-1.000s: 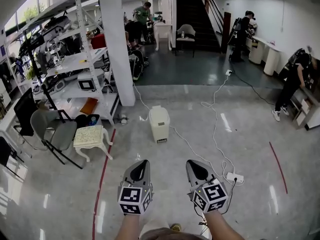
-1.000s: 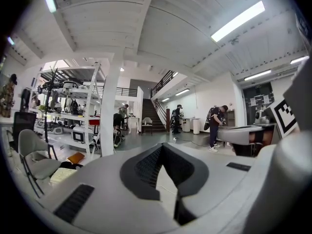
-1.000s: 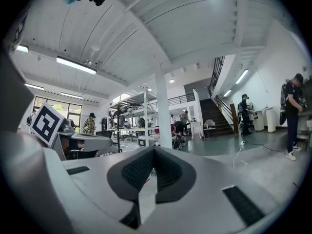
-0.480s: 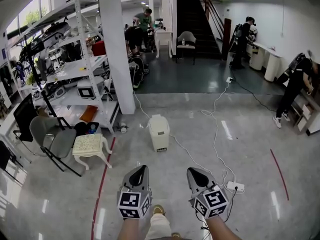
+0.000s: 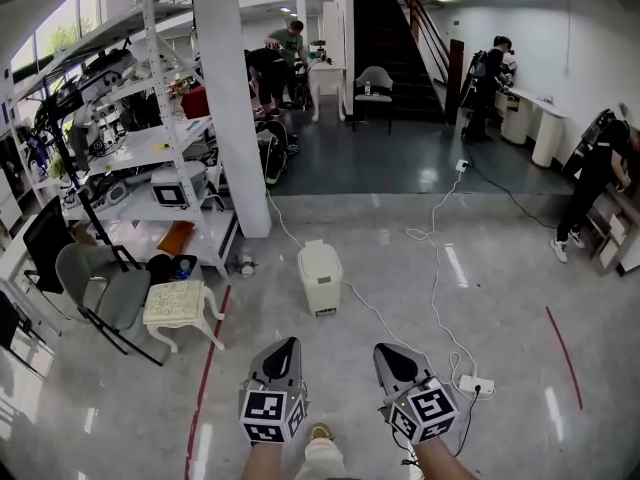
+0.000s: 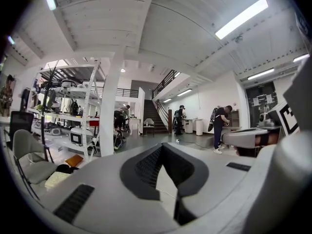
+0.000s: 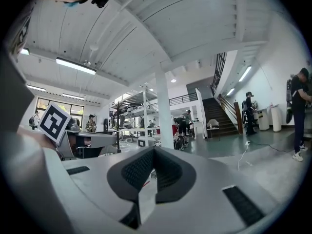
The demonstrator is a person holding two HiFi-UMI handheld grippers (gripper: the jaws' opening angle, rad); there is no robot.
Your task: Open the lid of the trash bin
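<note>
The trash bin (image 5: 320,278) is a small white bin with its lid down, standing on the grey floor beyond both grippers in the head view. My left gripper (image 5: 283,351) is held low at the bottom centre, shut and holding nothing, well short of the bin. Beside it my right gripper (image 5: 388,356) is also shut and holding nothing. In the left gripper view the left gripper (image 6: 162,145) shows its dark pads meeting at the tips. The right gripper (image 7: 154,149) looks the same in the right gripper view. Neither of those views shows the bin clearly.
A white pillar (image 5: 232,98) and a shelving rack (image 5: 150,138) stand to the bin's left, with a white stool (image 5: 180,303) and a grey chair (image 5: 100,278) nearer. A white cable (image 5: 435,268) runs to a power strip (image 5: 475,385) at right. People stand far back.
The whole view has shifted forward: the bin sits lower in the frame and looks a little nearer. Both grippers stay shut, side by side. A foot now shows at the bottom edge.
</note>
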